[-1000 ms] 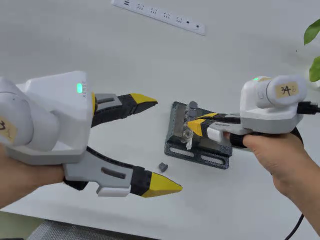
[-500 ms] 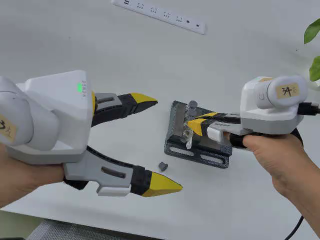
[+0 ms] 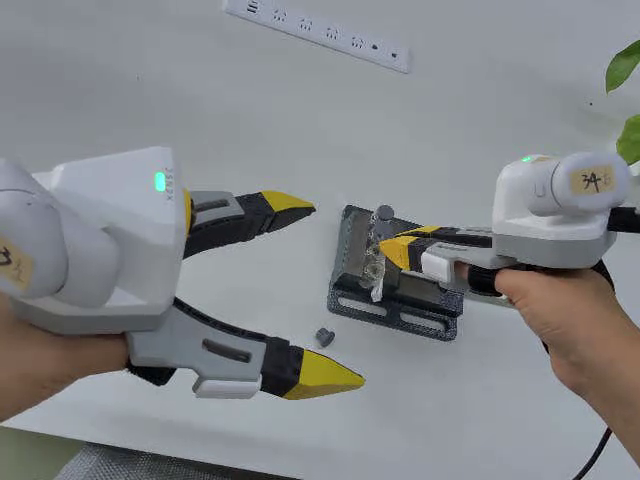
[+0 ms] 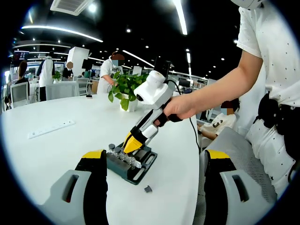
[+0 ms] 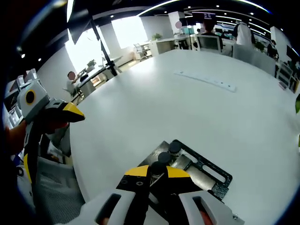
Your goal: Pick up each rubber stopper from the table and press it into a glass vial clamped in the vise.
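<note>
A dark vise (image 3: 400,300) on the white table clamps a row of glass vials (image 3: 374,270); two at the far end carry grey stoppers (image 3: 384,213). My right gripper (image 3: 388,250) is down on the row, shut on a rubber stopper (image 5: 158,167) above a vial. In the left gripper view it (image 4: 132,143) points down onto the vise (image 4: 136,168). One loose stopper (image 3: 324,337) lies just in front of the vise, also the loose stopper (image 4: 148,189). My left gripper (image 3: 322,292) hovers wide open left of the vise, holding nothing.
A white power strip (image 3: 320,32) lies at the far side of the table. A potted plant (image 3: 628,100) stands at the right edge. The table's near edge (image 3: 200,452) runs below my left gripper. People and desks sit in the background.
The right gripper's body has shifted slightly right and rolled a little, its tips staying on the vial row. The left gripper has hardly moved.
</note>
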{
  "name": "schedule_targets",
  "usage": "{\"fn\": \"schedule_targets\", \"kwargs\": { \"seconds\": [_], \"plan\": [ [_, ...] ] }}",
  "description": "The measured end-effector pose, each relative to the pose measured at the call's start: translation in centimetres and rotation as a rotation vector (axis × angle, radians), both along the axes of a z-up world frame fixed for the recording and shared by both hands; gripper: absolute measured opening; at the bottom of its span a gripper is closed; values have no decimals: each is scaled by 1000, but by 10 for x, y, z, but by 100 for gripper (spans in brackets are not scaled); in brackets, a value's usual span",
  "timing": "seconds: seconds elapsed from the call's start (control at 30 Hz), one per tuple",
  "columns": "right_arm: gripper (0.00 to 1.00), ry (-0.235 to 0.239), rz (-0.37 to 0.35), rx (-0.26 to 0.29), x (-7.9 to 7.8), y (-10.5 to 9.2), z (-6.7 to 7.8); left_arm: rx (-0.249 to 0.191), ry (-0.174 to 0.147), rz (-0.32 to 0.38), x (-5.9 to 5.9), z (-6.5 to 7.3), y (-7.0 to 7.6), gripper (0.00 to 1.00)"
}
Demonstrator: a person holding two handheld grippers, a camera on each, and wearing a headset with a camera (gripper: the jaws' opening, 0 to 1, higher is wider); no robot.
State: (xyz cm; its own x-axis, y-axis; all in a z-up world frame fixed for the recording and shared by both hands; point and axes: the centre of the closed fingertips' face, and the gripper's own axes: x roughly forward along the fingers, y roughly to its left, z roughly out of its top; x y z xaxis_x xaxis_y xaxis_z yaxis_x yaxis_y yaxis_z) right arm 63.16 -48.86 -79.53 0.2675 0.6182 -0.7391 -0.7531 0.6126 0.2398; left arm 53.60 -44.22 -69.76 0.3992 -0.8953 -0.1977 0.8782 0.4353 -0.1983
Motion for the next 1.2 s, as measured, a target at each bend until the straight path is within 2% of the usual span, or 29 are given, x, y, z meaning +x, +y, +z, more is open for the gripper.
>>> {"fn": "schedule_targets", "kwargs": {
  "seconds": [0.2,1.2],
  "plan": [
    [6,-18,24,-3,-4,3,2,2,-1,-4,0,0,-1,84],
    [6,-140,159,-99,-6,7,-4,3,2,0,-1,-1,1,83]
  ]
}}
